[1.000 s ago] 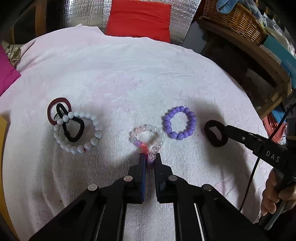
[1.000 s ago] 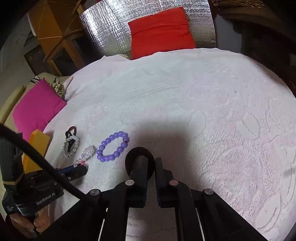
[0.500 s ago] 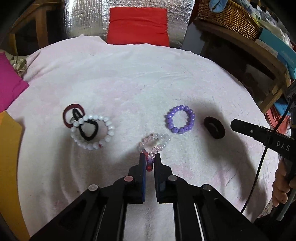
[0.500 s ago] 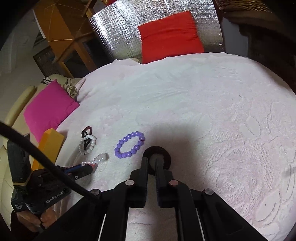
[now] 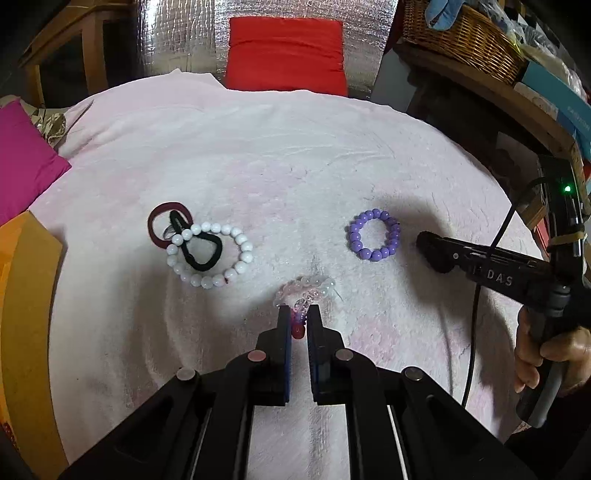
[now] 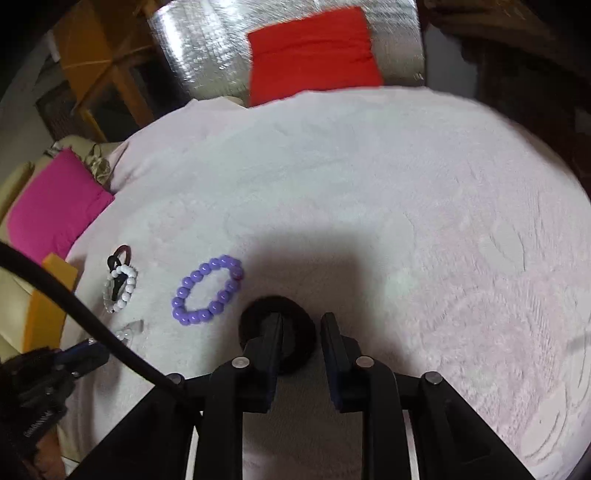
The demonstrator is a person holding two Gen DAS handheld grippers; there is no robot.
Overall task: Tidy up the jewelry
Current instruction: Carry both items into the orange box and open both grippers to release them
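Softly lit, the pale pink, nubby terry cloth (image 5: 258,177) covered the round surface where we worked. Our left gripper (image 5: 298,314) had its blue-faced fingers (image 5: 284,332) pinched on the clear-and-pink glassy bead bracelet (image 5: 306,290), a red bead showing in the narrow gap between them; the rest of the strand lay bunched on the cloth just past the tips. To its left sat a ring of glossy white round beads (image 5: 210,254), overlapping a black elastic hair tie (image 5: 199,247) and a dark maroon elastic loop (image 5: 162,221). To the right lay the circle of smooth purple plastic beads (image 5: 373,234).

Our right gripper (image 6: 301,328) had its fingers spread, and the fuzzy black fabric scrunchie (image 6: 291,332) lay on the cloth beneath them, the left finger (image 6: 271,332) resting over it; we could not tell whether the right finger touched it. The scrunchie sat just beside the purple beads.

Behind the cloth stood a red cushion (image 5: 284,55) against crinkled silver foil sheeting (image 5: 177,33), with a magenta cushion (image 5: 22,158) and a woven wicker basket (image 5: 461,40) at the sides.

Compared with half a second before, the right gripper's fingers, then pressed together on the scrunchie, had parted. The left gripper kept its pinch on the same strand, which lay more crumpled than a second earlier, when it formed an open loop.
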